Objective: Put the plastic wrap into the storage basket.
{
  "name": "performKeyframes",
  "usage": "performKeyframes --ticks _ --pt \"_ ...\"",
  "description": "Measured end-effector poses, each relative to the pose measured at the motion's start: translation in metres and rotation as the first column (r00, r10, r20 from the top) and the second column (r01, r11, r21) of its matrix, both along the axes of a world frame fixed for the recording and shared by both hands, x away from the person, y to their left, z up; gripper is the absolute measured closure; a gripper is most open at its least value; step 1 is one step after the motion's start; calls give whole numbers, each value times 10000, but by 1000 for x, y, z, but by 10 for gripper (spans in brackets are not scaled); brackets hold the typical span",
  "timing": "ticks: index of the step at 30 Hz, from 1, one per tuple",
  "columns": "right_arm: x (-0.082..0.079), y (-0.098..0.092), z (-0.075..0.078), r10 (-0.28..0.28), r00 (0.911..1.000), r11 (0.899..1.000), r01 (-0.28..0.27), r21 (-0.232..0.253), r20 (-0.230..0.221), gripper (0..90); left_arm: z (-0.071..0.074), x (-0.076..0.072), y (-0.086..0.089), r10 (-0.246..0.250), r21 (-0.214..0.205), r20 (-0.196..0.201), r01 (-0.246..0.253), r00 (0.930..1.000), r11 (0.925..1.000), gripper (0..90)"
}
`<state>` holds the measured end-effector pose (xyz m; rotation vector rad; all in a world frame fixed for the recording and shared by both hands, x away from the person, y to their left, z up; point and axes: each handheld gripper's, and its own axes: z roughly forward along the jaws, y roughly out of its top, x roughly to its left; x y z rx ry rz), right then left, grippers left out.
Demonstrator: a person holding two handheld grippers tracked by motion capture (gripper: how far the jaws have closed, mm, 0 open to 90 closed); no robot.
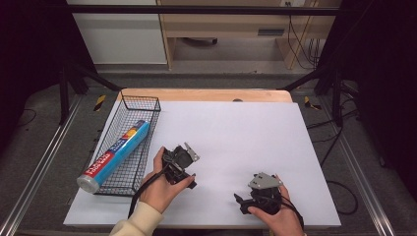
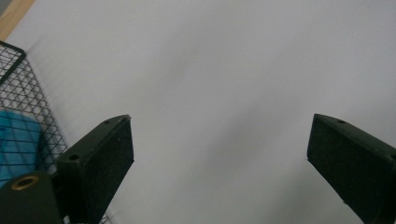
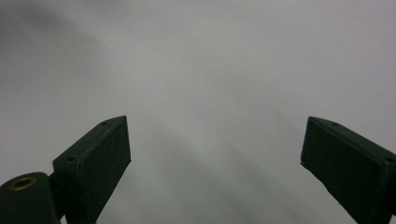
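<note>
A black wire basket (image 1: 141, 102) stands on the left part of the white tabletop (image 1: 236, 128). Inside it lies a long blue tube (image 1: 118, 152) with a red label, slanted, its silver near end poking out over the basket's near rim. My left gripper (image 1: 181, 156) hovers just right of the basket, held in a hand. Its jaws are open with nothing between them (image 2: 219, 140); the basket mesh (image 2: 28, 88) and the blue tube (image 2: 18, 135) show at the left edge of its view. My right gripper (image 1: 258, 189) sits near the front edge, open and empty (image 3: 215, 140).
A wooden strip (image 1: 206, 94) borders the table's far edge. Dark frame bars (image 1: 74, 78) and cables (image 1: 339, 147) flank the table on both sides. Beyond the table stand a cabinet and wooden furniture (image 1: 221, 29).
</note>
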<state>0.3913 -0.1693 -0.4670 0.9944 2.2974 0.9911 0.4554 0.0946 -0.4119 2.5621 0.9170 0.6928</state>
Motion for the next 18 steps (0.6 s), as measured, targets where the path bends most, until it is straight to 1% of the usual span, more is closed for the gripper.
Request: performKeyframes --ticks 3,5,6,8,10,11,12,15,17,18 --pt "0 0 0 -18 10000 10000 18 5 -6 87 -12 -2 -1 -11 -325 15 11 10000 9995 62" --pt "0 0 0 -20 10000 10000 20 4 -12 87 -18 -4 0 -229 -565 -96 223 9997 9982 62" --pt "0 0 0 -21 10000 10000 21 -3 -7 87 -23 -6 0 -300 -790 -75 293 9995 9964 62" --pt "0 0 0 -21 10000 10000 21 -10 -3 87 -31 -9 3 -352 -1098 37 353 9994 9933 61" --pt "0 0 0 -19 10000 10000 19 -37 29 87 -39 -12 6 -468 -1264 46 470 9989 9909 57" --pt "0 0 0 -20 10000 10000 20 -47 30 87 -44 -14 8 -458 -1454 145 474 9988 9882 57" --pt "0 0 0 -45 10000 10000 45 -35 15 87 -47 -15 10 -444 -1510 172 465 9989 9874 57" --pt "1 0 0 -60 10000 10000 61 -53 69 87 -57 -20 18 -312 -2092 263 361 9992 9772 62" --pt "1 0 1 -110 9999 9999 111 -70 133 87 -62 -24 25 -187 -2608 415 289 9990 9649 69" --pt "1 0 0 -105 9998 9999 106 -88 160 86 -62 -25 27 -183 -2747 485 310 9987 9610 70"
